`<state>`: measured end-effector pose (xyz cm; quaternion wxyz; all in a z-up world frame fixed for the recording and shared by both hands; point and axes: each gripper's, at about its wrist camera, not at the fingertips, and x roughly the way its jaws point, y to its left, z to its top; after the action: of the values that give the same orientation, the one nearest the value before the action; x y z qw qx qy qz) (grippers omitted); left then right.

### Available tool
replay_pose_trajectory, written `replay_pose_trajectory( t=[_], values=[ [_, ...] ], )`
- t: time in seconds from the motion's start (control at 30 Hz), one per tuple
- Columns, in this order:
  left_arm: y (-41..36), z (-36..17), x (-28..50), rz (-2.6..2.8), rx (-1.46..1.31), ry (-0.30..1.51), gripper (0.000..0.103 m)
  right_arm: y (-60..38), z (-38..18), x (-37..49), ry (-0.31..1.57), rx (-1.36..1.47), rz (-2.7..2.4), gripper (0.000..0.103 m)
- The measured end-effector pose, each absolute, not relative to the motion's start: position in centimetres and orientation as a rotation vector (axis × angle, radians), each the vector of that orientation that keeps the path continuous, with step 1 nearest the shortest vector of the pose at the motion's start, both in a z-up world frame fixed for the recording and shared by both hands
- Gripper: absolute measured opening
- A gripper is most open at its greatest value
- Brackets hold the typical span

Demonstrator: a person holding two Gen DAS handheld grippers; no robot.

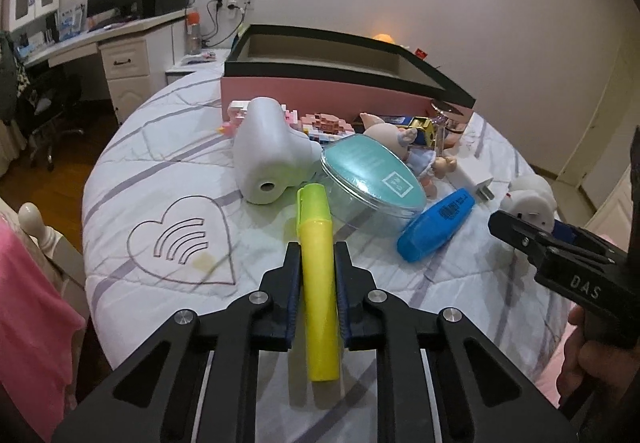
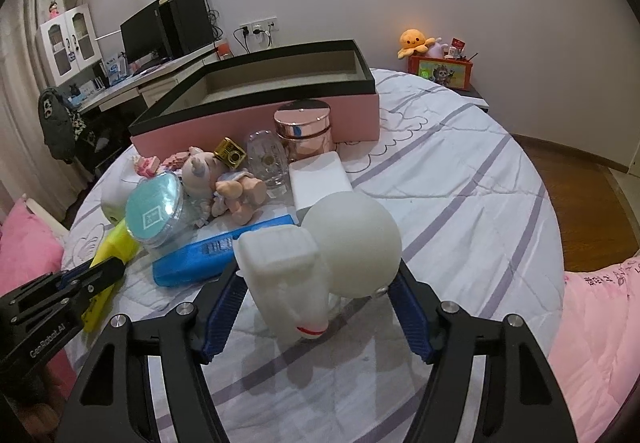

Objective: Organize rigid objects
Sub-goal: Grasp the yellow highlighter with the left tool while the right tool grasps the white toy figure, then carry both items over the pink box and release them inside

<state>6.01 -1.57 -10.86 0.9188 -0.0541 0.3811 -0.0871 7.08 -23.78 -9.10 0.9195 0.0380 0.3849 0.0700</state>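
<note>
Both grippers grip toys on the bed (image 1: 120, 171): left gripper (image 1: 317, 259) jaws pinch the yellow highlighter (image 1: 318, 263), right gripper (image 2: 316, 283) jaws, half open, clamp the white figure (image 2: 320, 255), probably for the pink box (image 2: 256, 123).

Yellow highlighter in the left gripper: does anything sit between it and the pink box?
Yes. The left gripper is shut on the yellow highlighter. Ahead of it lie a white rounded container, a teal-lidded clear case and a doll, crowded before the near wall of the pink box.
</note>
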Motion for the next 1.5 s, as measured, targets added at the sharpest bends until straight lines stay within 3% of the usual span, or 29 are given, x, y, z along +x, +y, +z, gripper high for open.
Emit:
replay_pose_trajectory(
  t=[0.4, 1.1, 1.5],
  values=[
    [-0.3, -10.2, 6.2, -0.198, -0.133, 0.791, 0.015, -24.9, -8.2, 7.7, 0.814, 0.109, 0.137, 0.070],
    [2.7, -2.7, 7.7, -0.115, -0.098, 0.678, 0.015, -25.7, -3.7, 10.7, 0.754, 0.148, 0.170, 0.070],
    [2.6, 0.8, 14.4, -0.180, -0.092, 0.613, 0.015, -23.1, 1.5, 18.2, 0.671, 0.084, 0.213, 0.070]
  ],
)
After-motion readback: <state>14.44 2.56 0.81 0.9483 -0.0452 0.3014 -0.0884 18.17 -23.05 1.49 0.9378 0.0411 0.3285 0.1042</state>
